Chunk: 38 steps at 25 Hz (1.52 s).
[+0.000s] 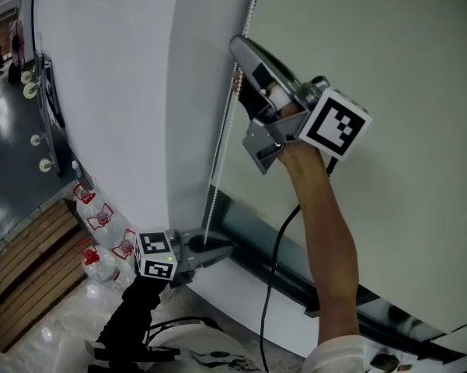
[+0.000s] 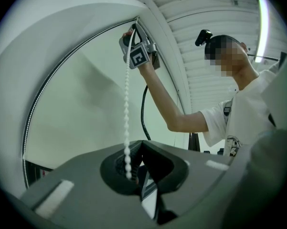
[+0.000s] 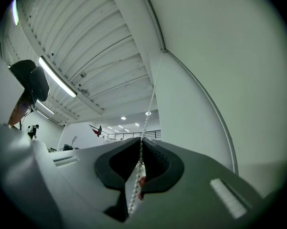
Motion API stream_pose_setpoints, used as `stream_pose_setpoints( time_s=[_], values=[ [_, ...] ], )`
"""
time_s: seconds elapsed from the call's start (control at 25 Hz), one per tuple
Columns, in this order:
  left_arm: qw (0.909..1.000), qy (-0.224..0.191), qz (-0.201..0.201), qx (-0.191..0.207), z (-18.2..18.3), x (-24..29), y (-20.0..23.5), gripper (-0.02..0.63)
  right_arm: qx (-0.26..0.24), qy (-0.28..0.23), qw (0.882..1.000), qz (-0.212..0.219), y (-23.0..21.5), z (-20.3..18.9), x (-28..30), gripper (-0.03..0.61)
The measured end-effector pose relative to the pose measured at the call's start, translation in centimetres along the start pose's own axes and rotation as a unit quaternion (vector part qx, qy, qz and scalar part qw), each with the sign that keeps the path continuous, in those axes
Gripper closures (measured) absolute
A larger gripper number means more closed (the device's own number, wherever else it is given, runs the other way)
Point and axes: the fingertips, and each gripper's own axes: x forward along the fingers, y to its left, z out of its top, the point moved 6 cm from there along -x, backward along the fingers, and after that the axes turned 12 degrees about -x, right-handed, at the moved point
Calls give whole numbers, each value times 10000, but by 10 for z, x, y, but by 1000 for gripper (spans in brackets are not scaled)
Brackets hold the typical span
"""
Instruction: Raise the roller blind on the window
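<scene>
The right gripper [image 1: 241, 49] is pinching the bead chain [image 1: 217, 155] high on the blind's left edge, jaws closed on the beads. The left gripper [image 1: 224, 249] is clamping the chain low, by the window frame's bottom corner [image 1: 252, 235]. The blind [image 1: 373, 45] is hanging down to the frame's lower edge. Likely best: one hand letting go while the other is pulling straight along the chain. The wall [image 1: 116, 92] is crowding the left side.

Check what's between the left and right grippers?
The white bead chain, running straight from the left gripper up to the right gripper; clearest in the left gripper view.
</scene>
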Motion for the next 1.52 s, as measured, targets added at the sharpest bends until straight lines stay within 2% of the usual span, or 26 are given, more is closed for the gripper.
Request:
stream_pose_setpoints(
  time_s=[0.28, 0.44, 0.96, 1.08, 1.2, 1.32, 1.52],
  values=[
    [10000, -8, -13, 58, 5, 2, 3, 615, -7, 542, 9985, 44, 22, -64, -27, 566],
    [10000, -22, -39, 87, 6, 2, 2, 615, 25, 730, 9973, 0, 31, -85, -42, 566],
    [9998, -159, 18, 114, 18, 4, 5, 615, 610, 1206, 9908, 99, 61, -153, -82, 566],
    [9997, -165, -6, 151, 21, 4, 5, 615, 840, 1113, 9901, 152, 60, -152, -83, 565],
    [9997, -162, -37, 162, 20, 5, 4, 615, 623, 1228, 9904, 146, 57, -149, -77, 557],
    [9998, -127, -51, 143, 18, 7, 4, 615, 567, 1112, 9921, 117, 43, -138, -66, 451],
    [9999, -97, -80, 101, 11, 6, 6, 615, 403, 711, 9966, 31, 12, -92, -37, 448]
  ],
)
